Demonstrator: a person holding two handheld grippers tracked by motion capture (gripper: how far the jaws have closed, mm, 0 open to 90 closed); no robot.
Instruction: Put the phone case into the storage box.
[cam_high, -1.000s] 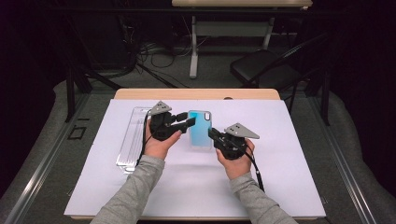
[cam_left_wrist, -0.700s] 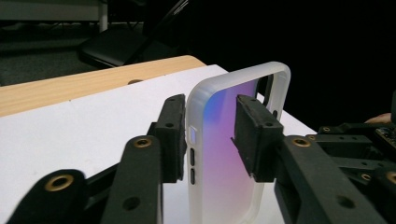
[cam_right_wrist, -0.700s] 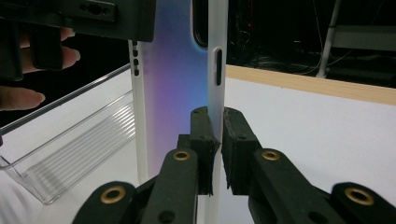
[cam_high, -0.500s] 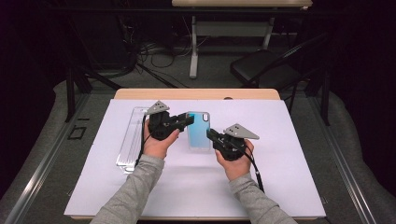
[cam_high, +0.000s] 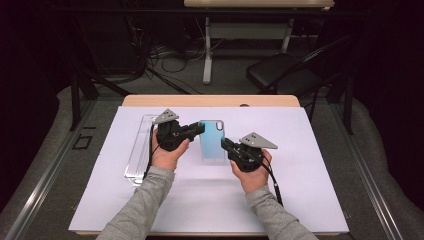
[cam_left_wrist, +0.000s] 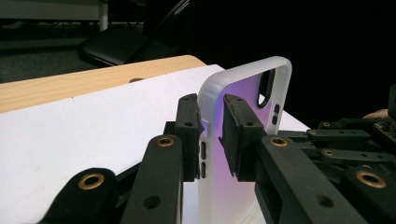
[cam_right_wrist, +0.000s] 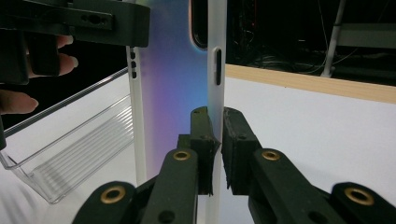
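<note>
On the white sheet (cam_high: 310, 150) | phone case (cam_high: 212, 142) lower edge hidden | left tool (cam_left_wrist: 210, 135) closing on its rim | right tool (cam_right_wrist: 215, 149) clamping its rim

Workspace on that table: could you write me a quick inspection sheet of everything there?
Surface: white sheet over a wooden table.
Job's things: phone case, iridescent, frosted rim, gripped on both long edges.
Clutter: clear plastic tray at the left.
Grippers: left hand-held gripper has just been closing, rim between its jaws; right hand-held gripper shut on the opposite rim.
Cables: one trailing from each gripper.
Surroundings: dark room, folding chair, floor wiring.
</note>
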